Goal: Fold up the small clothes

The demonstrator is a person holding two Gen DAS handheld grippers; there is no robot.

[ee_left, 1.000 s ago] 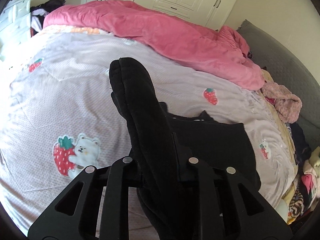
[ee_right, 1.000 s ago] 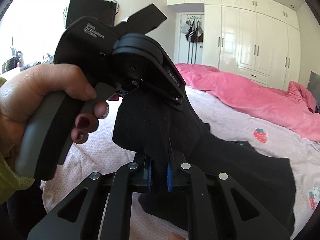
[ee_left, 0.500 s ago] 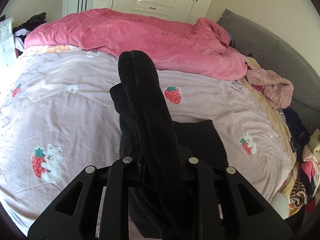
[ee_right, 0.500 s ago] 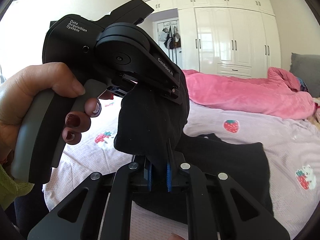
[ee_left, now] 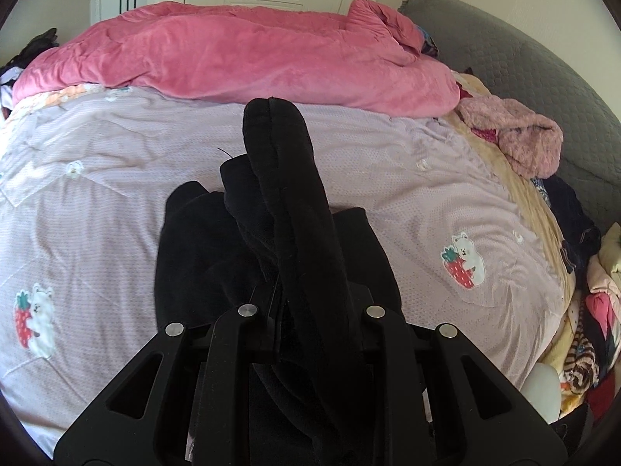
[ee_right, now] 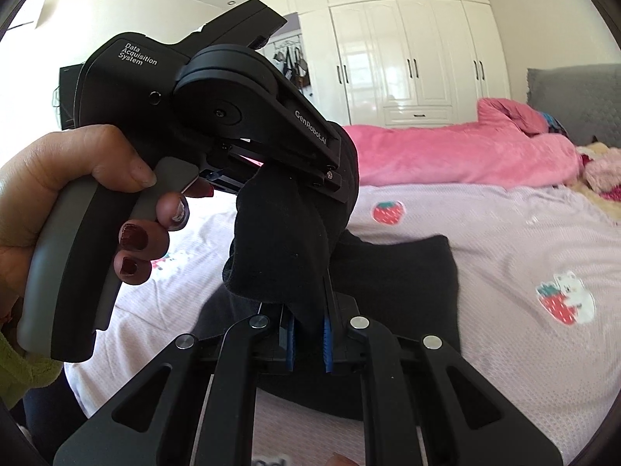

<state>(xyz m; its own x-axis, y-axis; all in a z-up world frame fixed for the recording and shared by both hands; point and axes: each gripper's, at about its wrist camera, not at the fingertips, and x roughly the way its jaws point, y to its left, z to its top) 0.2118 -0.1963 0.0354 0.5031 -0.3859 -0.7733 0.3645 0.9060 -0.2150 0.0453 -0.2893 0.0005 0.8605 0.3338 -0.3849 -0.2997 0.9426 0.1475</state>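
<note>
At the left of the right wrist view, a hand (ee_right: 58, 209) with dark red nails wraps the grey handle of the left gripper (ee_right: 306, 202), which slants down toward the frame's centre. Its jaws are clamped on a bunched edge of the black garment (ee_right: 287, 248). At the bottom centre of the same view, the right gripper (ee_right: 308, 334) pinches the cloth between its blue pads (ee_right: 326, 339) (closed on it, with only fabric between).

The garment is soft, matte and thick. The held part stands up as a rounded double fold, while the rest lies flat and roughly rectangular on the bedsheet (ee_right: 524, 240), a lilac, dimpled cotton printed with strawberries and bears.

The left wrist view looks down along that fold, which hides its own fingertips. Only this view shows the clothes pile (ee_left: 582, 310) at the right edge. A plush pink blanket (ee_left: 240, 58) crosses the top, and the quilted grey headboard (ee_left: 524, 73) curves at upper right. Only the right wrist view shows the hand and the full white wardrobe (ee_right: 407, 58).
</note>
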